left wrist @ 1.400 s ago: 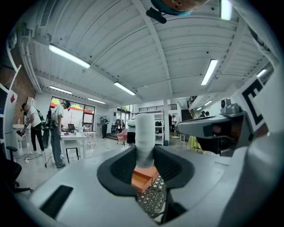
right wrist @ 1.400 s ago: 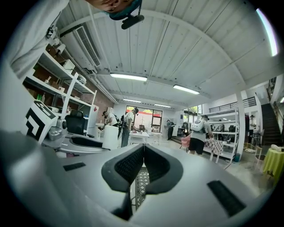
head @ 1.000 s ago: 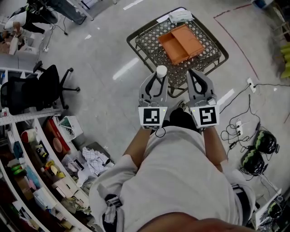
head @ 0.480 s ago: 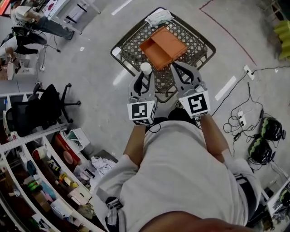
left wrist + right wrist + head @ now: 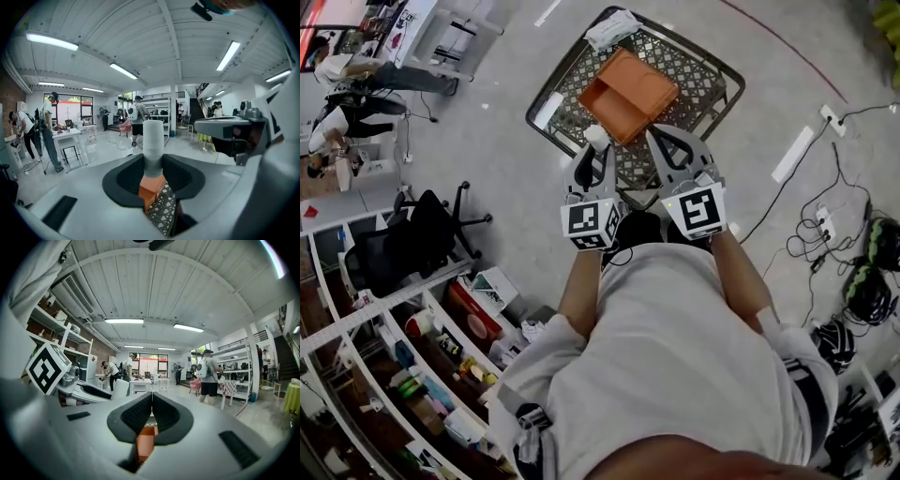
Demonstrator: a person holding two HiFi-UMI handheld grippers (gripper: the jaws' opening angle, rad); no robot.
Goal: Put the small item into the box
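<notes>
My left gripper (image 5: 597, 149) is shut on a small white cylinder (image 5: 597, 138), which stands up between the jaws in the left gripper view (image 5: 153, 140). My right gripper (image 5: 662, 142) is shut with nothing in it; its jaws meet in the right gripper view (image 5: 151, 405). An open orange box (image 5: 627, 82) lies on a wire mesh table (image 5: 705, 75) just ahead of both grippers. Part of the orange box (image 5: 151, 191) shows below the left jaws, and the orange box (image 5: 145, 444) shows below the right jaws.
A white cloth bundle (image 5: 614, 27) lies at the table's far corner. A black office chair (image 5: 412, 239) and cluttered shelves (image 5: 403, 375) stand to the left. Cables and a power strip (image 5: 830, 117) run on the floor at right. People stand at the far left (image 5: 337, 122).
Both grippers, with the white cylinder still held in the left one, have come closer to the mesh table and orange box. The view has shifted forward.
</notes>
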